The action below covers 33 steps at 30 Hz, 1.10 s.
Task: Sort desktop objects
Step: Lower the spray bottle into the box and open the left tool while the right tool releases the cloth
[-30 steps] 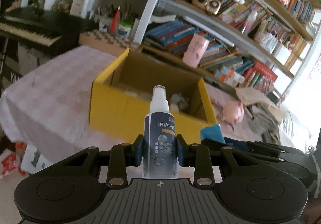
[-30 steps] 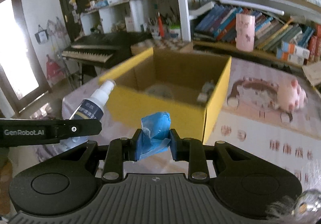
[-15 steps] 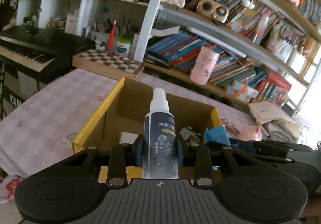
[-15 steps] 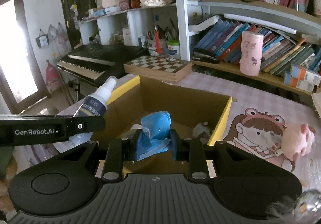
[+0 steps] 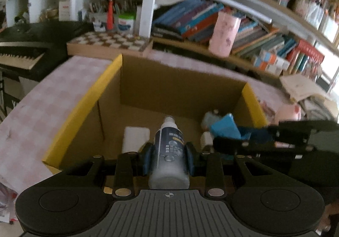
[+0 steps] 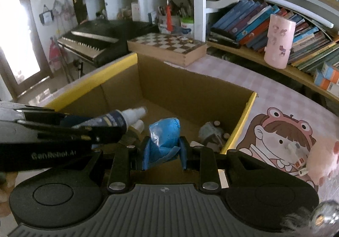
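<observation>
My left gripper (image 5: 168, 159) is clamped on the spray bottle (image 5: 169, 152), its blue pads (image 5: 147, 158) pressing the dark label from both sides; the bottle's white cap leans forward over the open interior of the cardboard box (image 5: 182, 86). In the right wrist view the same bottle (image 6: 118, 120) enters from the left, lying nearly level above the box floor.

My right gripper (image 6: 163, 152) is closed on a crumpled blue packet (image 6: 164, 139), which stands up between the fingers (image 6: 183, 152) and hangs over the box (image 6: 190, 88). From the left wrist view this packet (image 5: 224, 128) appears at the right, held by the other black gripper (image 5: 233, 141) near the box's right wall.

On the box floor I see a flat white item (image 5: 135, 138) just left of the bottle, and a small pale cluster of objects (image 6: 211, 133) near the right wall; what they are is too blurred to tell. The box has yellow outer faces and yellow rim edges (image 5: 84, 105).

The box stands on a worktop covered with a pink checked cloth (image 5: 42, 105). To its right lie a cartoon-girl mat (image 6: 281, 131) and a pink plush toy (image 6: 324, 152). Behind the box sit a chessboard case (image 6: 169, 46), a pink cup (image 6: 278, 44) on the low shelf, rows of books (image 6: 243, 22), and a black keyboard piano (image 6: 101, 37) at the left.
</observation>
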Each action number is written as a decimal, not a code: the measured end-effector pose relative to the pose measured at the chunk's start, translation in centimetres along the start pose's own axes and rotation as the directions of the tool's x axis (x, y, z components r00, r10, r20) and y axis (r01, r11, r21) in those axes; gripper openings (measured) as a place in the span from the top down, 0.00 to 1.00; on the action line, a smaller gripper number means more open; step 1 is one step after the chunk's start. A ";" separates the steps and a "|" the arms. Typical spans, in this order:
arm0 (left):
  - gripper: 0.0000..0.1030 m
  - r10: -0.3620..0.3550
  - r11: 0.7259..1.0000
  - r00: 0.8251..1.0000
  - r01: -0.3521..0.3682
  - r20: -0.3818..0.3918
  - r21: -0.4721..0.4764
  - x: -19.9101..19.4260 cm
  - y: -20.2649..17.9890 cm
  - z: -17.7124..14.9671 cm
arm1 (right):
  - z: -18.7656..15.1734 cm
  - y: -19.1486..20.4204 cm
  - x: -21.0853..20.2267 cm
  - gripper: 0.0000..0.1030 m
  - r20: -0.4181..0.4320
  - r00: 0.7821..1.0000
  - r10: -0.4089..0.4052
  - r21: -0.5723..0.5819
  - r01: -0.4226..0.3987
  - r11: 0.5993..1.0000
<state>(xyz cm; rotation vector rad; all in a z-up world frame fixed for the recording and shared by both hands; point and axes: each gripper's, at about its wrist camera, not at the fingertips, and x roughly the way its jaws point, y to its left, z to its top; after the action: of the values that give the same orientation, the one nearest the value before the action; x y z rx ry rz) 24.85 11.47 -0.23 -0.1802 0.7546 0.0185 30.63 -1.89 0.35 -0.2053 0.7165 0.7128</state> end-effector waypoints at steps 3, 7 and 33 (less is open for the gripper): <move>0.70 -0.006 1.000 1.000 0.006 -0.013 0.006 0.6 0.1 0.2 | 0.1 -0.1 0.4 0.76 -0.008 1.000 -0.003 -0.025 0.003 1.000; 0.69 -0.010 0.999 0.999 0.012 -0.047 0.037 1.4 0.0 0.1 | 0.7 -0.2 1.4 0.76 -0.031 1.000 -0.007 -0.086 0.004 0.996; 0.20 -0.004 0.996 0.981 0.022 0.194 -0.089 -4.5 1.7 -0.1 | 0.6 0.4 1.0 0.61 -0.018 1.000 -0.021 -0.080 0.019 0.997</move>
<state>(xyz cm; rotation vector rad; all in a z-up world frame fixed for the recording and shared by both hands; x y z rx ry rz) 21.36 13.36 2.45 -0.2662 0.5588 0.0576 31.17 -0.84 0.14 -0.2924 0.7032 0.7219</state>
